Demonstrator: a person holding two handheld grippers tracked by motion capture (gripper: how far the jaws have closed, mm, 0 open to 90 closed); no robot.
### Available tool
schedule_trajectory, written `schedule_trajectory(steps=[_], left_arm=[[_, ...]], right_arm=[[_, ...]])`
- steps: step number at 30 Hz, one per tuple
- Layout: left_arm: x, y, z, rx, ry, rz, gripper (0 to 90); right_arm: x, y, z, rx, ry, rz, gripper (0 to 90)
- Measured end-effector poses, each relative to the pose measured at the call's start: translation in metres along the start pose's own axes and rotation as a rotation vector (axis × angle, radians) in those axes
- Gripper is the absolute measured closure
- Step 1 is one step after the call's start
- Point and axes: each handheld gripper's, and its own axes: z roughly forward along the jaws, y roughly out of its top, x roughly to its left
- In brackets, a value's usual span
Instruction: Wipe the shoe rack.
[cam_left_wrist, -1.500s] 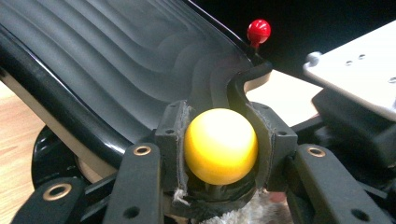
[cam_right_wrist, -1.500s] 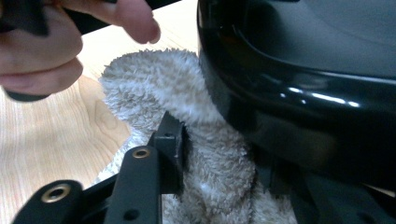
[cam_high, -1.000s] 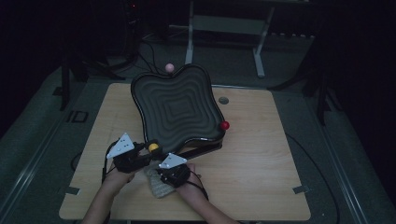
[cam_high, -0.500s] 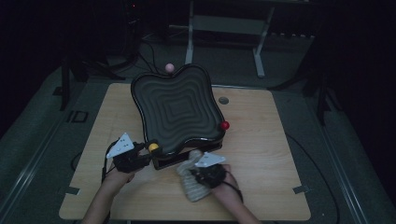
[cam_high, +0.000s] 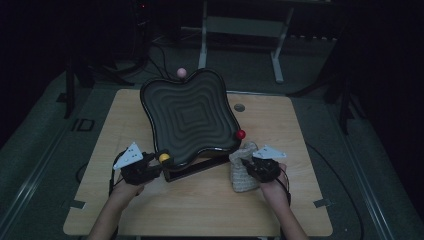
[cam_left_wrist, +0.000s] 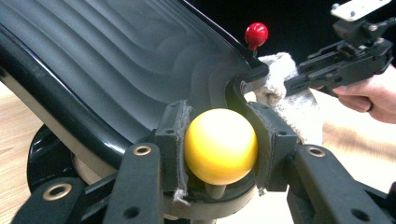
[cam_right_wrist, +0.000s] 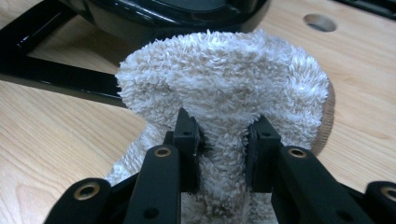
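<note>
The tray (cam_left_wrist: 116, 60) is glossy black, seemingly plastic, smoothly ribbed. The yellow knob (cam_left_wrist: 220, 146) is smooth with a soft sheen; the red knob (cam_left_wrist: 256, 33) shinier. The cloth (cam_right_wrist: 224, 98) is rough cream terry. The table (cam_high: 200, 200) is matt pale wood.

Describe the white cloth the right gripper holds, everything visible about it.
The cloth is an off-white, fluffy terry towel, bunched into a rounded lump. The right gripper pinches a fold of it between its jaws. It rests on the wooden table at the near right corner of the black wavy tray, its upper end against the tray's rim.
</note>
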Motion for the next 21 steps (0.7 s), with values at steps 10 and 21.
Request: schedule_trajectory(steps=[10,21], left_arm=[[0.001,-0.001,0.000,-0.006,-0.005,-0.006,60.0],[0.001,0.001,0.000,0.006,-0.013,-0.007,60.0]], right_arm=[[-0.001,-0.007,0.034,0.046,-0.027,0.046,69.7],[-0.004,0.005,0.041,-0.050,-0.014,0.016,54.3]])
